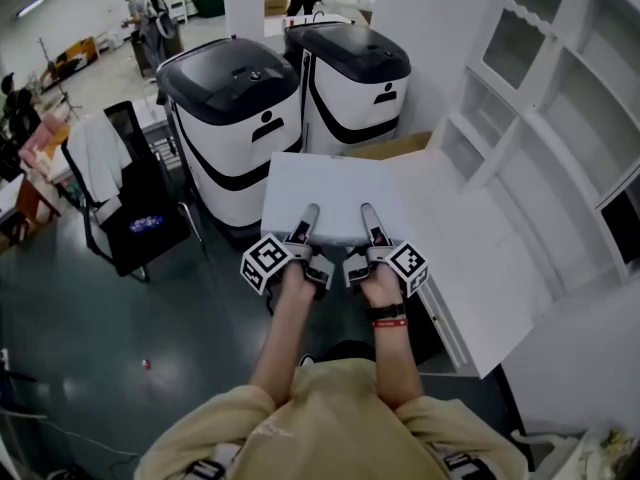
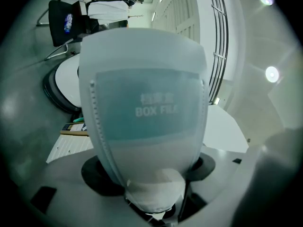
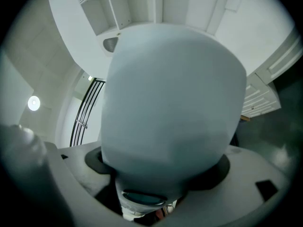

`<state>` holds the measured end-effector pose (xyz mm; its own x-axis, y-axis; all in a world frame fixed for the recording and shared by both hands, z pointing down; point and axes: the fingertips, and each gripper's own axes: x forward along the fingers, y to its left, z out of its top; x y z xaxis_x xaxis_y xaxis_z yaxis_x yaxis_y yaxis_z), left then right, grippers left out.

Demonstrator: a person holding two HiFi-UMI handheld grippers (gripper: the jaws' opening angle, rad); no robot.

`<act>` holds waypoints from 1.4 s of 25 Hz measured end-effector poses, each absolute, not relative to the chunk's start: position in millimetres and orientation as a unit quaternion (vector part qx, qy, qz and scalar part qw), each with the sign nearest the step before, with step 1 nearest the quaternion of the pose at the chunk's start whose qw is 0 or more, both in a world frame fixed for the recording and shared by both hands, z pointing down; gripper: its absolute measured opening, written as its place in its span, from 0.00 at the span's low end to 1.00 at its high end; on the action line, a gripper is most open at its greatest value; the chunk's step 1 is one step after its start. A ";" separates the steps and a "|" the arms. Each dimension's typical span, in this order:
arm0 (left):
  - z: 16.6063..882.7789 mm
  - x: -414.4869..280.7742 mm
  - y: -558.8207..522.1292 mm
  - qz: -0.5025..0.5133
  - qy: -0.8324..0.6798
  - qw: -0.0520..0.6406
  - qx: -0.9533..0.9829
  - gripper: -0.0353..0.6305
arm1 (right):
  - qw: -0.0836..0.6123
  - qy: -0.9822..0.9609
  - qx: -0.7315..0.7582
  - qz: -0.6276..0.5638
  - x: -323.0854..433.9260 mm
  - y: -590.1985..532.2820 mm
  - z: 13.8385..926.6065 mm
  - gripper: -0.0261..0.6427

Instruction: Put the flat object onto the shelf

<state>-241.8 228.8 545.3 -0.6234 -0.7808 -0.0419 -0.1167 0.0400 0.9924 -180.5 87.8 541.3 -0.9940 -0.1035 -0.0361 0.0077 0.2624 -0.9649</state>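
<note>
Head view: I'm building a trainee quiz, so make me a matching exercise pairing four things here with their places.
1. flat pale grey plastic box file
2. tall white shelf unit
3. black chair
4. two white-and-black rounded machines

A. at the left
B. at the right
C. beyond the file
D. clamped by left tool and right tool

Pairs: 1-D, 2-B, 3-A, 4-C
</note>
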 end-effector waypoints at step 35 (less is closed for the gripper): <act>558.0 -123.6 -176.4 -0.458 -0.506 0.485 0.548 0.55 | 0.239 0.727 -0.302 -0.569 12.4 -242.1 553.3 0.66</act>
